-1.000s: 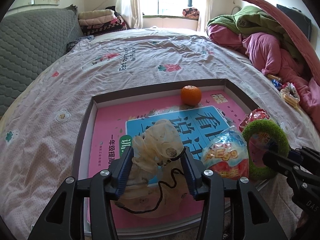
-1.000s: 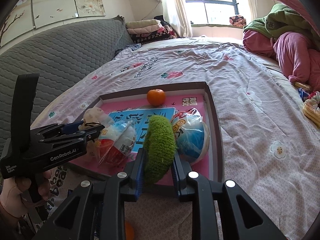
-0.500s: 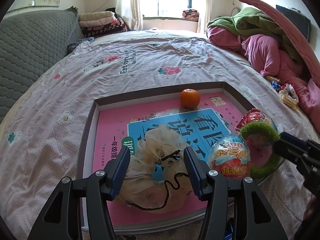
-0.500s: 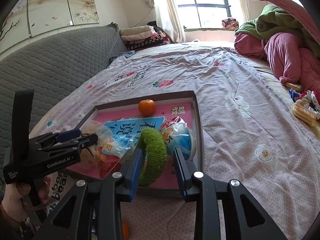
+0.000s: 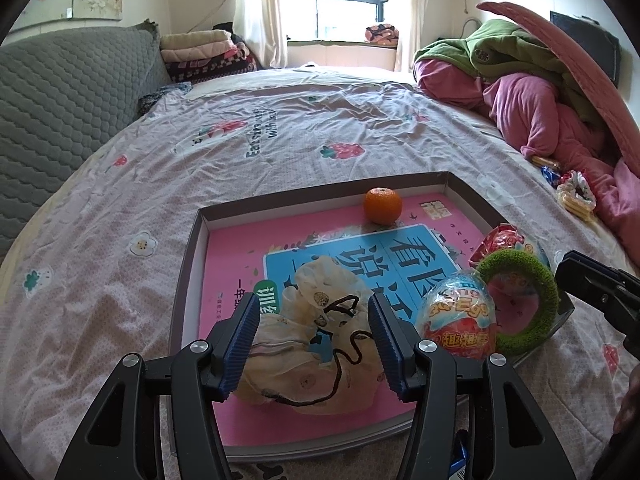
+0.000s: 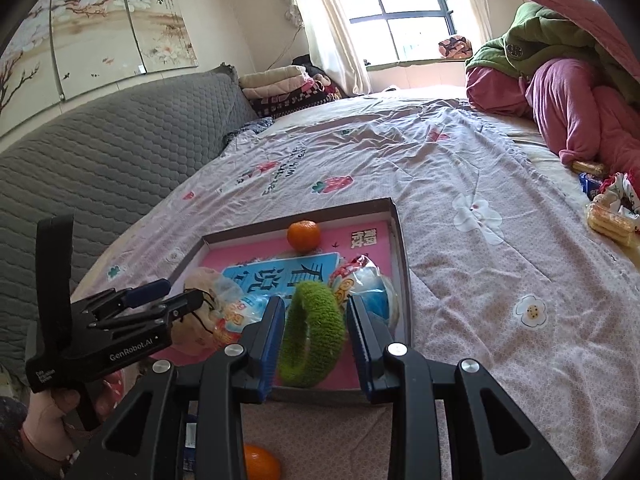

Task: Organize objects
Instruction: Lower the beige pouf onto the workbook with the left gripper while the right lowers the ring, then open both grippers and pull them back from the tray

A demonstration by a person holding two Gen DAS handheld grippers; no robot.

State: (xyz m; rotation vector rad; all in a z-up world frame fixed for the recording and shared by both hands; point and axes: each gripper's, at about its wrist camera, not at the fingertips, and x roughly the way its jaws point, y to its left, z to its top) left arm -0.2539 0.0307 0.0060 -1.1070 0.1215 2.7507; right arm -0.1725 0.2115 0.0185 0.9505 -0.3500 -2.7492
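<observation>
1. The left gripper [image 5: 312, 336] stands with its jaws apart. The cream fabric drawstring pouch with a black cord [image 5: 316, 344] lies between the blue ribbed pads. The left pad is at the pouch's edge; the right pad shows a gap, so nothing is clamped.
2. The pouch rests on the pink and blue printed floor of the shallow brown-walled cardboard tray [image 5: 188, 248], at the tray's near side.
3. The right gripper [image 6: 316, 332] is partly open. The fuzzy green ring [image 6: 312, 334] stands upright between its pads; the left pad is just beside it and the right pad is apart from it. Contact cannot be confirmed.
4. The ring sits at the tray's near right corner, leaning against the egg-shaped snack in clear printed wrapper [image 5: 460, 312].
5. A second wrapped snack [image 6: 368, 284] lies behind the ring.
6. A round orange tangerine [image 5: 382, 206] lies near the tray's far wall, well apart from both grippers.
7. The tray lies on the pink flower-print bedsheet [image 5: 280, 128].
</observation>
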